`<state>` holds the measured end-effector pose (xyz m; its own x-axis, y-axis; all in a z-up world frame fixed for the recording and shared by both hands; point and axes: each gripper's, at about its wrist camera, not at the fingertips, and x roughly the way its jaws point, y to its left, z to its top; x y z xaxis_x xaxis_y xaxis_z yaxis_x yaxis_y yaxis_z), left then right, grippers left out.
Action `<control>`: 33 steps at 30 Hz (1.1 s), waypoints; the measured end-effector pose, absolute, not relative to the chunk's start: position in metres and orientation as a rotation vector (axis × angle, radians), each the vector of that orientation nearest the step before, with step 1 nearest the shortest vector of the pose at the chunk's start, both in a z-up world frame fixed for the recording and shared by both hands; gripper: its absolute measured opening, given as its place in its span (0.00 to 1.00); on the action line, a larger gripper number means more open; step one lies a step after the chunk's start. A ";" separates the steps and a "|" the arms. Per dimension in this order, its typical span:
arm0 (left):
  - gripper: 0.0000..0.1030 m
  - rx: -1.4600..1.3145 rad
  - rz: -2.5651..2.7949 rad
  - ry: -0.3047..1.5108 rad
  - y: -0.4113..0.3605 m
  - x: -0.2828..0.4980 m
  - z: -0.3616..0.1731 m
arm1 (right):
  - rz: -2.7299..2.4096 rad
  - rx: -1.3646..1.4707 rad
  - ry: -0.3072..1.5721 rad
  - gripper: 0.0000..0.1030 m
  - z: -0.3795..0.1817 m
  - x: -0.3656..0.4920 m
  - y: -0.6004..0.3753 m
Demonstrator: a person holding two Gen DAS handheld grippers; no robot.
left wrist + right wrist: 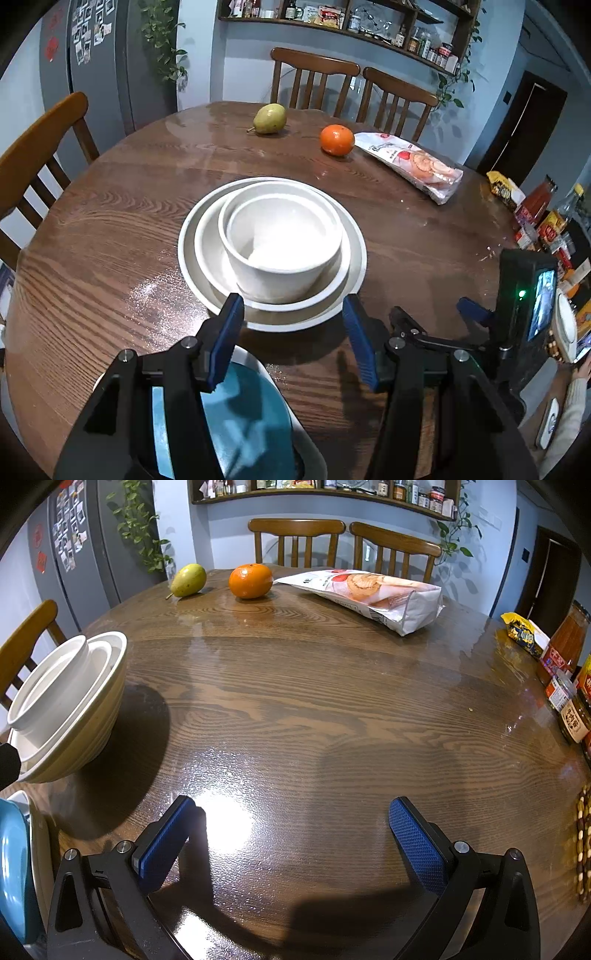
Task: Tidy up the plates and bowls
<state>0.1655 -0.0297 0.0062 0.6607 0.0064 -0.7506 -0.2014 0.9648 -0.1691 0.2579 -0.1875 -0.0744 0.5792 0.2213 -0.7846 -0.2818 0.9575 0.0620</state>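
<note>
A stack of white bowls (pixel 271 254) sits mid-table: a small deep bowl (pixel 280 240) nested in two wider, shallower ones. My left gripper (pixel 290 321) hovers at the stack's near rim, jaws open, pads touching nothing. Under it lies a blue dish with a white rim (pixel 243 424), partly hidden by the fingers. My right gripper (pixel 291 803) stands open over bare wood, nothing between its blue pads. In the right wrist view the bowl stack (pixel 66 709) is at far left and the blue dish (pixel 13 867) at the lower left edge. The right gripper (pixel 430 308) also shows right of the stack.
A pear (pixel 269 118), an orange (pixel 337 140) and a snack bag (pixel 413 166) lie at the table's far side. Jars, bottles and a yellow packet (pixel 522 633) crowd the right edge (pixel 569 686). Wooden chairs (pixel 314 77) ring the round table (pixel 110 240).
</note>
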 end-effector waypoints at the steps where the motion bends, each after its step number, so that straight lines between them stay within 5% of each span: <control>1: 0.53 -0.251 0.124 0.842 -0.029 0.165 0.007 | 0.294 -0.072 0.907 1.00 -0.074 0.258 -0.187; 33: 0.53 -0.331 0.070 0.824 -0.022 0.156 0.015 | 0.294 -0.072 0.908 1.00 -0.075 0.258 -0.188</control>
<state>0.1562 -0.0217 0.0151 0.6798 -0.0666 -0.7304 -0.1889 0.9464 -0.2621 0.2582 -0.1876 -0.0747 0.5783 0.2211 -0.7853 -0.2819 0.9575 0.0620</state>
